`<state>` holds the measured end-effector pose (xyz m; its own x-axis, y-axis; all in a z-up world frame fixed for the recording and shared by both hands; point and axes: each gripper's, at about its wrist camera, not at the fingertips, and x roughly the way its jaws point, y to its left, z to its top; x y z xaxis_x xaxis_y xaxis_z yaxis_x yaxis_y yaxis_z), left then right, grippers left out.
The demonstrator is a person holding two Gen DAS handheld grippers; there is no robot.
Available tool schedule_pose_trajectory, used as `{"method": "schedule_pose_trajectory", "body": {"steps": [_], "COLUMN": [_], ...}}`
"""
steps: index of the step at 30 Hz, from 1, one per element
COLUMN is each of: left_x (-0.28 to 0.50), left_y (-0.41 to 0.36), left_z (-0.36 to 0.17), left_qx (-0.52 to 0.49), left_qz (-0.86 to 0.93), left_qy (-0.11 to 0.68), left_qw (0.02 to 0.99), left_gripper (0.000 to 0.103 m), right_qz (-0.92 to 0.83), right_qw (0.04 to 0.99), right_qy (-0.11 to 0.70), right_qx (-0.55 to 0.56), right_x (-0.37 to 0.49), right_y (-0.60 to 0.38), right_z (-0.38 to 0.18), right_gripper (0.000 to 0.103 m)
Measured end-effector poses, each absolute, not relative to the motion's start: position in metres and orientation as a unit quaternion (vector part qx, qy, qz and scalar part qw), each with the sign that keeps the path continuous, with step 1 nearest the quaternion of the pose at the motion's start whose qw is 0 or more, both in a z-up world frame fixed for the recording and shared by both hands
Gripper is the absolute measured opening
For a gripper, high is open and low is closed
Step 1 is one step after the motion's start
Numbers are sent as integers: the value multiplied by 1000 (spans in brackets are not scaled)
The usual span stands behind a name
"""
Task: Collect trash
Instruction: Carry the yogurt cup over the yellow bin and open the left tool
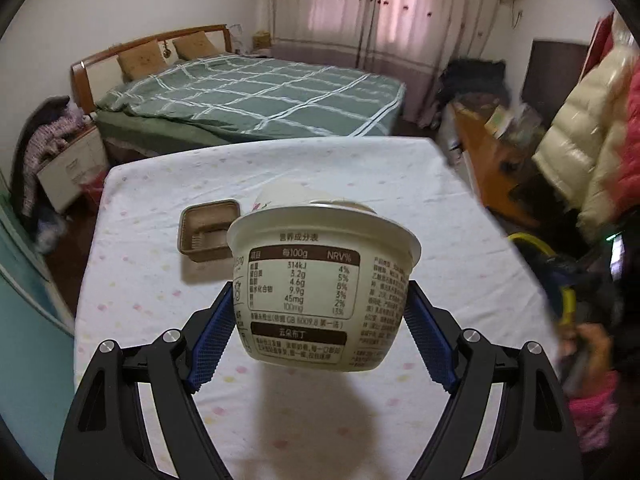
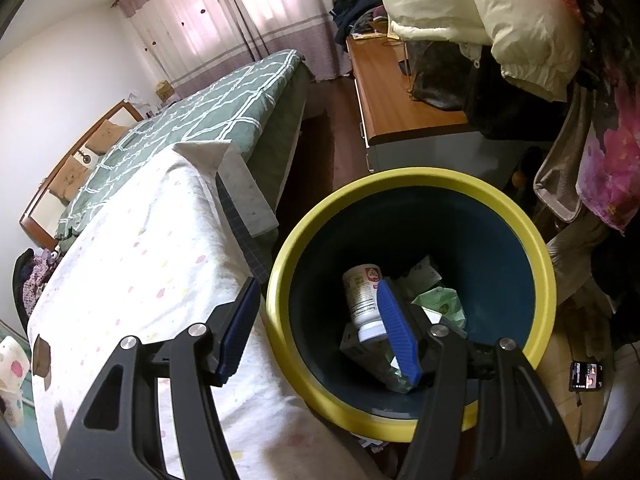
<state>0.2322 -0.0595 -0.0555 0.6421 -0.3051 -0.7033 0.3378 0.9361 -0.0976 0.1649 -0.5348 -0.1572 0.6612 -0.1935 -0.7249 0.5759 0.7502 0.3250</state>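
Observation:
My left gripper (image 1: 320, 312) is shut on a white pudding cup (image 1: 320, 288) with a printed nutrition label, held above the white spotted tablecloth (image 1: 160, 300). A brown plastic tray (image 1: 206, 230) lies on the table behind the cup. My right gripper (image 2: 320, 328) is open and empty, over the near rim of a dark blue bin with a yellow rim (image 2: 520, 216) that stands beside the table. In the bin lie a white bottle (image 2: 362, 300), a green wrapper (image 2: 440, 300) and other scraps.
A bed with a green checked cover (image 1: 248, 96) stands behind the table. A wooden desk (image 2: 392, 92) with clothes and bags is to the right. The bin's edge (image 1: 536, 244) shows at the right of the left wrist view. A phone (image 2: 585, 376) lies on the floor.

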Motion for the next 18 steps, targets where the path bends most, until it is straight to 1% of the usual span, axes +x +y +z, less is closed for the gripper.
{"method": "schedule_pose_trajectory", "body": {"steps": [2, 4, 5, 6, 7, 9, 10, 12, 14, 18], "left_x": [227, 223, 216, 213, 215, 224, 220, 211, 208, 195], "left_y": [-63, -59, -59, -63, -62, -54, -56, -63, -65, -81], "left_z": [-53, -50, -44, -44, -47, -59, -59, -57, -57, -56], "left_qx": [65, 40, 42, 72, 87, 34, 29, 63, 49, 73], "left_qz": [-141, -168, -183, -158, -136, -171, -183, -166, -187, -203], "left_qy": [367, 381, 369, 351, 353, 399, 397, 372, 379, 365], "left_qw": [917, 908, 910, 920, 922, 900, 899, 911, 905, 906], "left_gripper": [80, 80, 80, 81, 80, 80, 80, 80, 80, 80], "right_qz": [-218, -213, -214, -215, -214, -211, -211, -212, -207, -157], "right_qw": [868, 869, 870, 870, 870, 870, 871, 872, 877, 909], "right_qy": [349, 349, 347, 346, 345, 346, 344, 343, 338, 316], "right_qx": [278, 278, 278, 278, 279, 280, 280, 278, 272, 223], "right_x": [166, 167, 167, 166, 166, 167, 166, 165, 164, 164], "right_y": [-535, -534, -534, -534, -534, -534, -533, -532, -527, -492], "right_z": [-158, -158, -157, -157, -157, -157, -156, -154, -151, -129], "right_gripper": [58, 58, 58, 58, 58, 58, 58, 58, 58, 58]}}
